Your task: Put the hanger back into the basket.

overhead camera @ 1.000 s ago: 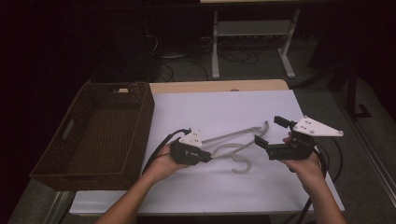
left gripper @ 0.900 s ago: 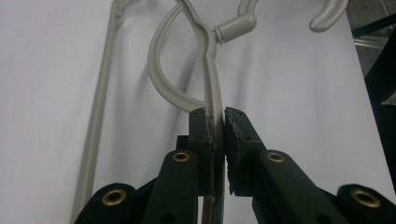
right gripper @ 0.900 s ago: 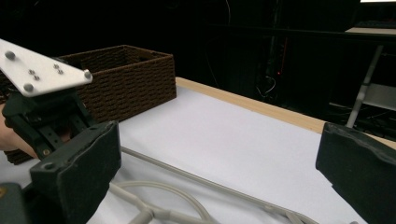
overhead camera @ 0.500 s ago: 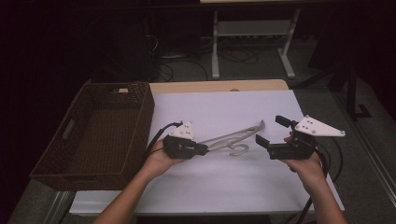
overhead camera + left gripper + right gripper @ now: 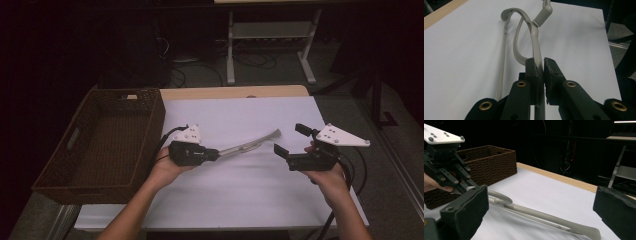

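We see a wooden table (image 5: 235,92) almost wholly covered by a white sheet (image 5: 240,190), with a strip of bare wood showing along the far edge. A dark wicker basket (image 5: 102,140) sits at the left edge, overlapping the sheet's left side. Near the middle, a grey hanger (image 5: 250,146) runs toward the far right corner; we cannot tell whether it touches the sheet.

No readable text, label, brand or number on anything.
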`<state>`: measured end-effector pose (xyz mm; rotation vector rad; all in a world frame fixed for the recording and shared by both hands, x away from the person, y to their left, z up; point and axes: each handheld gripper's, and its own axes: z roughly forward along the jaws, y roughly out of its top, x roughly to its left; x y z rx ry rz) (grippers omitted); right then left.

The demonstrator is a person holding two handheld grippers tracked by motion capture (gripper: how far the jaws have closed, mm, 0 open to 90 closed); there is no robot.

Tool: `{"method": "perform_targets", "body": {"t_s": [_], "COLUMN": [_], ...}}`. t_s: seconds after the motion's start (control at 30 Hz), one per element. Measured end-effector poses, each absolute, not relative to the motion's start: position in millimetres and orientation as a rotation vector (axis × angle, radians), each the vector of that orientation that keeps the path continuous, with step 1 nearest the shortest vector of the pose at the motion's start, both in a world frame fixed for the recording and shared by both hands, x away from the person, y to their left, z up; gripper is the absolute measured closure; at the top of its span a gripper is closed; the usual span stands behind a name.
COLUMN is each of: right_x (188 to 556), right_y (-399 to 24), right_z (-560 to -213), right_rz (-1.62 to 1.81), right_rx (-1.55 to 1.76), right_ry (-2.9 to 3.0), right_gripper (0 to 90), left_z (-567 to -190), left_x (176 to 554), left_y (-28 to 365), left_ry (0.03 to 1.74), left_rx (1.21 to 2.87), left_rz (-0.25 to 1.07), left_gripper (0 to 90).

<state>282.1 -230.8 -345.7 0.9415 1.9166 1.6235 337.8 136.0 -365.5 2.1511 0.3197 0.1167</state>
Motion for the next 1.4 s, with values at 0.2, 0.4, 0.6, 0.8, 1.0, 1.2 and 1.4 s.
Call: {"method": "perform_targets", "body": {"t_s": [0.2,0.4,0.6,0.8,1.0,1.2,1.4], "right_x": [281.1,280.1,279.8,278.9,278.6,278.8,277.6], "right_y": [-231.5,-230.9,-232.2,-234.4,-235.2,-235.5,-236.2], "right_z": [-344.8,-343.3,-342.3,-340.8,-340.2,-339.9,-339.4], "right_rz": [1.629,1.632,1.64,1.646,1.648,1.644,1.641], "right_rx": [0.944,0.933,0.942,0.939,0.935,0.935,0.942], "right_ry": [1.91,1.907,1.902,1.892,1.891,1.889,1.885], "right_gripper": [0.0,0.0,0.0,0.0,0.0,0.0,0.0], "left_z": [-356.4,-339.9,-327.2,-309.2,-289.6,-270.2,-258.0], "left_x": [336.2,332.7,332.8,332.9,332.8,332.1,329.8], "left_y": [140.0,145.9,156.5,171.3,189.6,211.6,230.0], "left_ry": [0.339,0.359,0.388,0.432,0.473,0.494,0.505], "left_rx": [2.127,2.11,2.093,2.074,2.051,2.035,2.015], "left_rz": [0.137,0.169,0.181,0.192,0.2,0.238,0.275], "left_gripper": [82.7,82.7,82.7,82.7,82.7,82.6,82.7]}}
